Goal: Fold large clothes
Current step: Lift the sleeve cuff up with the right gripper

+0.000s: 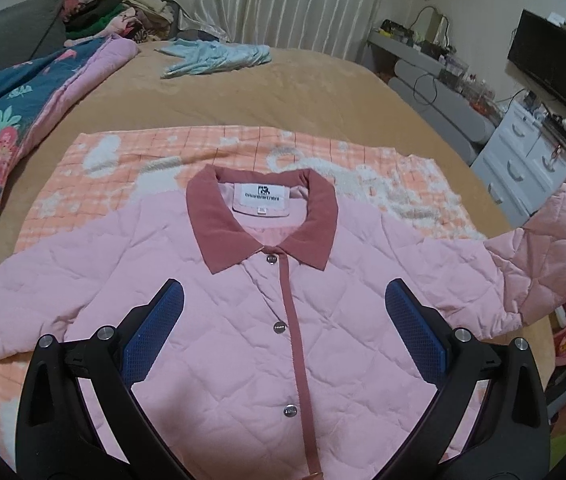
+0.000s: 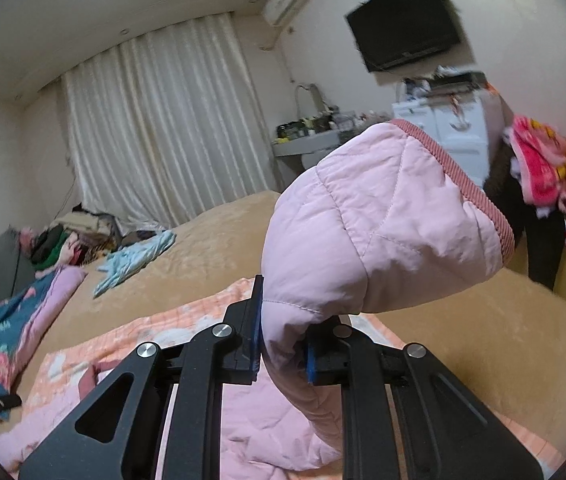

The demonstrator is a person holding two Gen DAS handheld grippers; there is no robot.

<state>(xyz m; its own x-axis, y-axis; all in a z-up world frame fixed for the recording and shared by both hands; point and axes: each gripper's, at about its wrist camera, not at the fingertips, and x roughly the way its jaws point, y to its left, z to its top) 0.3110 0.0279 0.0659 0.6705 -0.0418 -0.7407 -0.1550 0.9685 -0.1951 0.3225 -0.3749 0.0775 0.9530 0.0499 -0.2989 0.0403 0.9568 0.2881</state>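
Lifting one sleeve of a pink quilted jacket [image 1: 219,320] that lies front-up on a peach checked blanket [image 1: 123,152] on the bed [image 1: 283,88].
Padded, soft, light; sags w/o support, so take it by cuffs, hem or shoulders. Right claw [image 2: 283,354] pinches the sleeve [image 2: 371,224] below its ribbed cuff; left claw [image 1: 283,308] spread, empty, over the chest. Hem cut off; sleeve's underside not visible.

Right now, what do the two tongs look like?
Both tongs, left and right, match: black angular arms with triangular cutouts, round silver pivot bolts, and blue textured pads inside each finger. No cables, markings or sleeves are visible.
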